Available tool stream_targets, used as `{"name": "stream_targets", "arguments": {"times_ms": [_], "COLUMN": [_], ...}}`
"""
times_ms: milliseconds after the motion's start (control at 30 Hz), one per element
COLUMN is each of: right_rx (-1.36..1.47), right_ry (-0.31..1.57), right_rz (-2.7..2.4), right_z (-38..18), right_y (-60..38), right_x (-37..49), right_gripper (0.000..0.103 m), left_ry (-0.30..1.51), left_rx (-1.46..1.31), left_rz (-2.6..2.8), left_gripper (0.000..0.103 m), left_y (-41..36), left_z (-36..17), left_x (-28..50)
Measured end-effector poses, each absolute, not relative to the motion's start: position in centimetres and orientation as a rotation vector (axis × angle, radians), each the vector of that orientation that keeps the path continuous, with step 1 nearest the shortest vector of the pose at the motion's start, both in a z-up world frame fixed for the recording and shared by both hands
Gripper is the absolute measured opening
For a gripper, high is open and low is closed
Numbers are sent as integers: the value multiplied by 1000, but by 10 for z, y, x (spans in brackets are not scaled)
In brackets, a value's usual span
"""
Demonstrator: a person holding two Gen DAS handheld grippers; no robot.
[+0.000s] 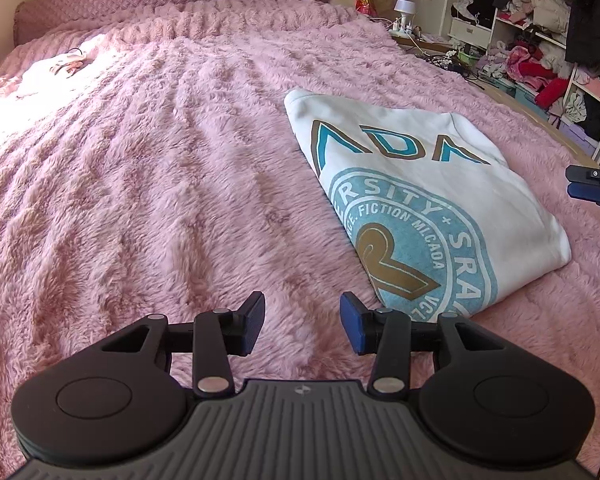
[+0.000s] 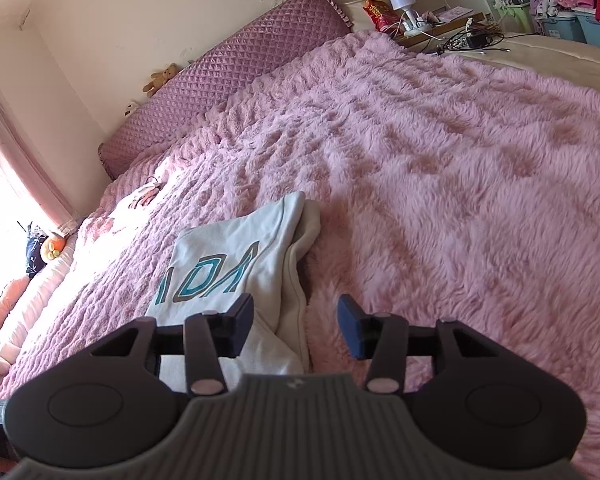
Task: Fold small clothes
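You are holding the left gripper (image 1: pixel 302 322) low over the fluffy pink blanket (image 1: pixel 172 184), jaws standing apart with only blanket pile showing between the blue pads; nothing is being pinched. The folded white sweatshirt (image 1: pixel 428 200) is lying flat on the blanket just to the right of that gripper, its near corner sitting close behind the right finger, not touching as far as the left wrist view shows. Teal and gold lettering and a round teal badge are facing up on it. At the far right edge of the same view the right gripper (image 1: pixel 588 190) is poking in, beyond the right side of the sweatshirt. In the right wrist view you are keeping the right gripper (image 2: pixel 296 322) spread too, nothing gripped; the sweatshirt (image 2: pixel 228 256) is lying to its left, and its folded edge is running under and just behind the left finger, while the right finger is hanging over bare blanket (image 2: pixel 460 184). Whether the left finger is touching the cloth cannot be told. Far off, a quilted purple headboard (image 2: pixel 236 76) is running along the wall, a small white lamp (image 2: pixel 404 2) is standing on the bedside stand, and open shelves of clothes (image 1: pixel 540 40) are filling the far right.
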State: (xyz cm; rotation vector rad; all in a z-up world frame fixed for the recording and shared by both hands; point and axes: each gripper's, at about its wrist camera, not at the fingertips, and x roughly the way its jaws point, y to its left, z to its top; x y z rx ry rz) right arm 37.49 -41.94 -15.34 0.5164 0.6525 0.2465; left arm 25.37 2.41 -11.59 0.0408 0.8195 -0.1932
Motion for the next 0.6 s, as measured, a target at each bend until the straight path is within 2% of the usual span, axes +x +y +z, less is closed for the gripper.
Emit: {"name": "stream_targets", "arguments": {"times_ms": [167,333,433,500,600], "right_rx": [560,628,697,765,808], "right_ry": [683,698,707,720,739], "right_rz": [279,284,320,355,377], "right_z": [-165,-180,-190,-198,-205], "right_y": [-424,-431,-438,-442,-444], "right_x": [394,405,411,416,423], "right_gripper": [50,52,54,62,64], "left_ry": [825,821,811,815,824], "left_rx": [54,-12,-259,-482,-699], "left_rz": [-185,-220,-344,-458,-551], "left_gripper": [52,52,56,56,56], "left_y": [27,35,58,76,90], "left_z": [-120,-119,-121,-131,-154], "left_x": [273,291,306,320,338]}}
